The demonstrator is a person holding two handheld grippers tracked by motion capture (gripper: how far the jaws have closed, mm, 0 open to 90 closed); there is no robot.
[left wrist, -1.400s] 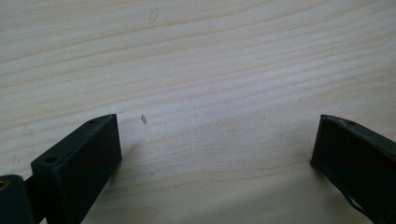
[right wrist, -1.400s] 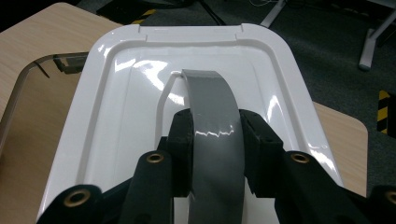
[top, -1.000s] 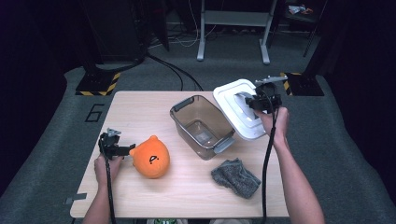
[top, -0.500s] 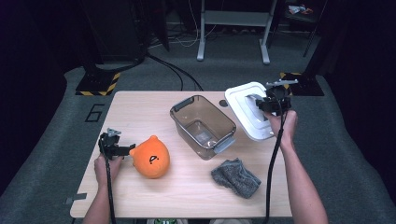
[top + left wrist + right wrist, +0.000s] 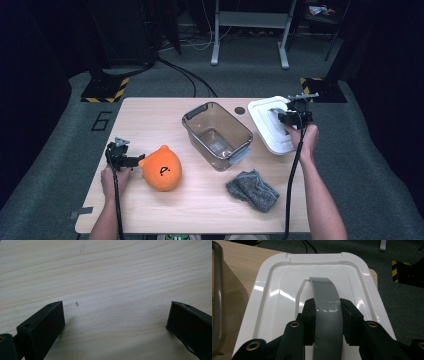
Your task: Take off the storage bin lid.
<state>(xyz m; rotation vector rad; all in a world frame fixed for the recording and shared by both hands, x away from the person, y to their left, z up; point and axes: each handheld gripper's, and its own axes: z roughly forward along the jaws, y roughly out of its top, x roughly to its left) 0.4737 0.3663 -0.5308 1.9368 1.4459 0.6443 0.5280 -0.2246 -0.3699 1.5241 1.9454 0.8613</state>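
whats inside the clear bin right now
Nothing: through the clear bin walls you see only its bare floor and the table beneath. The white lid is off, beside it, gripped by the right gripper.

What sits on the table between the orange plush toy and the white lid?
In the high view, the open clear bin stands between the orange plush toy and the white lid, which the right claw grips by its grey handle.

Lid (image 5: pixel 287 290): white plastic, glossy; handle (image 5: pixel 327 312) grey plastic, smooth, semi-gloss. Bin (image 5: pixel 217 134): clear smoky plastic, grey latches. Table (image 5: pixel 125 272): pale wood, matt, fine grain. Toy (image 5: pixel 161 168): orange plush, soft. Cloth (image 5: pixel 252 190): grey, rough knit.
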